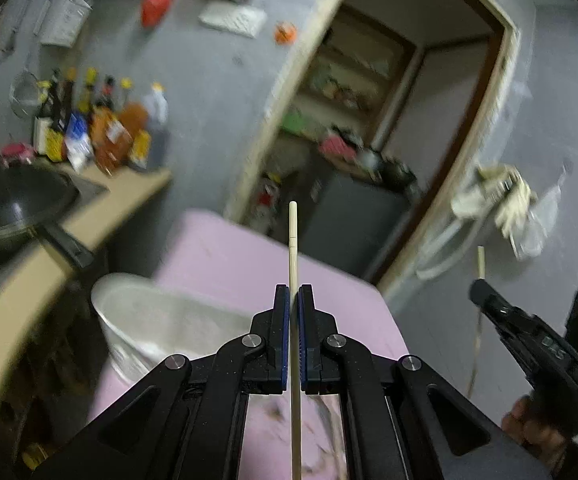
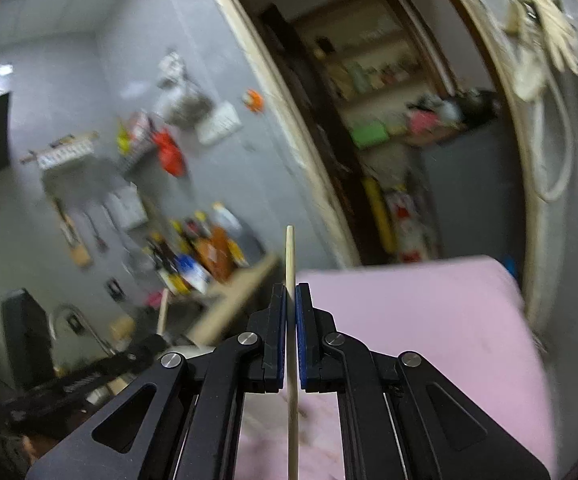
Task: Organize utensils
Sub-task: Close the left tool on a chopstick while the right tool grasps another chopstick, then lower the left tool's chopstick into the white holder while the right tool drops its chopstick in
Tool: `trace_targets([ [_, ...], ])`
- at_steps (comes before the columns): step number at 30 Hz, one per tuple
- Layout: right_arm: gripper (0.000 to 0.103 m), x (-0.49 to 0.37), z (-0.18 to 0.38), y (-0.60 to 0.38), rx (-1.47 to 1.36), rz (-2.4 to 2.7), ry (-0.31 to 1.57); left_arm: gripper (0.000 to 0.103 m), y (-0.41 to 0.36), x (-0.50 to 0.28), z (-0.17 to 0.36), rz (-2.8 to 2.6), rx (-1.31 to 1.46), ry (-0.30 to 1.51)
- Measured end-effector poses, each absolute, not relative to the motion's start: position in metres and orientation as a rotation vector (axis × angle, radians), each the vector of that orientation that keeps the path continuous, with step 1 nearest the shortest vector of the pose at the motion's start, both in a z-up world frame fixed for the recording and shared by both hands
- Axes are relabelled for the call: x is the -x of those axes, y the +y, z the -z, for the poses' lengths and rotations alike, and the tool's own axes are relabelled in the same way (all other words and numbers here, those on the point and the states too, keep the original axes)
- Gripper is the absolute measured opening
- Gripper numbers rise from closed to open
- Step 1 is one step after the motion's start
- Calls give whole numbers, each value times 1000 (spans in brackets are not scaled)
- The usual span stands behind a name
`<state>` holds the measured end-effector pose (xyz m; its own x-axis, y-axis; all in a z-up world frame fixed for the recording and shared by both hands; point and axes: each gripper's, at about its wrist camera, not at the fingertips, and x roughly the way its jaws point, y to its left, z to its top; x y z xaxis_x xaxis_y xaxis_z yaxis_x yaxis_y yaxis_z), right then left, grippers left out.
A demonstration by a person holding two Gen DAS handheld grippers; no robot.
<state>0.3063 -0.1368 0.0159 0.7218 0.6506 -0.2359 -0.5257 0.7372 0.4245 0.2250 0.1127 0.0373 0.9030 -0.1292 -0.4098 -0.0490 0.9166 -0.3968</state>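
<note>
one pale chopstick (image 1: 293,264) sits pinched in the left gripper (image 1: 293,300), another chopstick (image 2: 290,264) clamped in the right gripper (image 2: 291,300), both raised over the pink table (image 1: 225,256). thin sticks could pivot or slip out near the white tub (image 1: 149,312).

Both hand-held grippers (image 1: 293,292) (image 2: 291,290) clamped shut
</note>
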Motion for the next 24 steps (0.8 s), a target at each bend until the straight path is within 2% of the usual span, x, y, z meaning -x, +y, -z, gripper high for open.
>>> trace_targets([
  [6, 3, -311, -47, -67, -377, -713, 247, 2, 198, -252, -48, -13, 436, 348],
  [11, 3, -325, -40, -35, -444, -655, 176, 2, 240, -274, -35, -23, 465, 286],
  [16, 3, -333, -21, -22, -452, -545, 152, 2, 252, -288, -17, -61, 477, 250],
  [24, 3, -334, 12, 0, -314, -454, 144, 2, 235, -283, 13, -138, 416, 204],
])
